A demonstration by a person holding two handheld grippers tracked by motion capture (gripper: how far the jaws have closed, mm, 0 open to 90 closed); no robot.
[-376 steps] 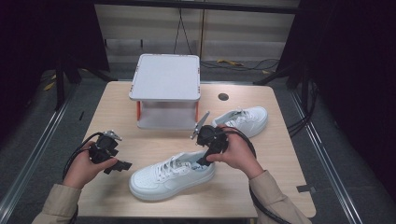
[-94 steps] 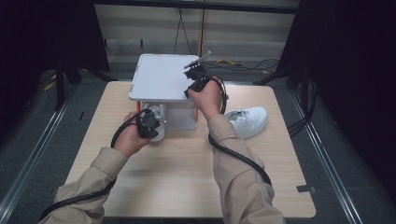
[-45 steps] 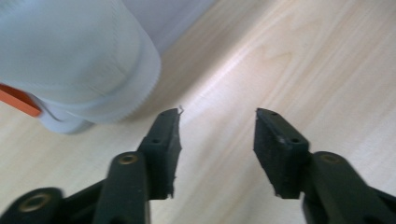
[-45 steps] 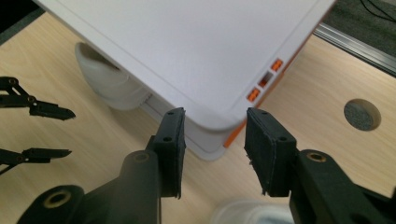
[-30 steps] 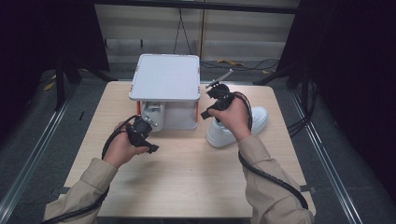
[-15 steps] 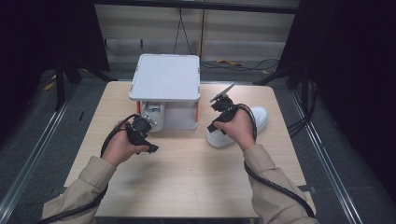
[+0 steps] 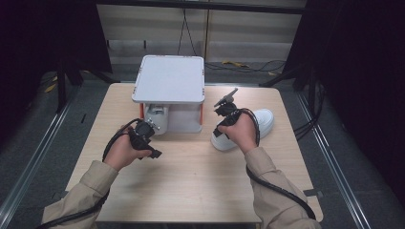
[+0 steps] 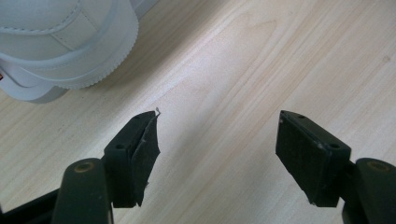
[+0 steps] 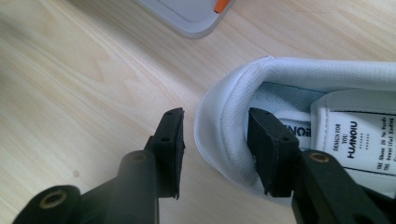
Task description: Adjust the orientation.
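The right gripper (image 9: 215, 149) straddles the padded heel collar of the white leather sneaker (image 9: 299, 107), one jaw inside, one outside, not yet pinching; the shoe sits near the pale wooden table's (image 7: 191, 191) right edge, beside the white shelf stand (image 7: 169, 78); the left gripper (image 8: 219, 149) gapes wide over bare grain, the second white sneaker's (image 8: 60, 42) ribbed heel just ahead.

Table: pale wooden top (image 7: 191, 181) sitting on grey floor (image 7: 38, 143)
Surroundings: black curtains (image 7: 43, 38) hanging at both sides
Back: cables (image 7: 239, 64) lying along the pale wall (image 7: 239, 28)
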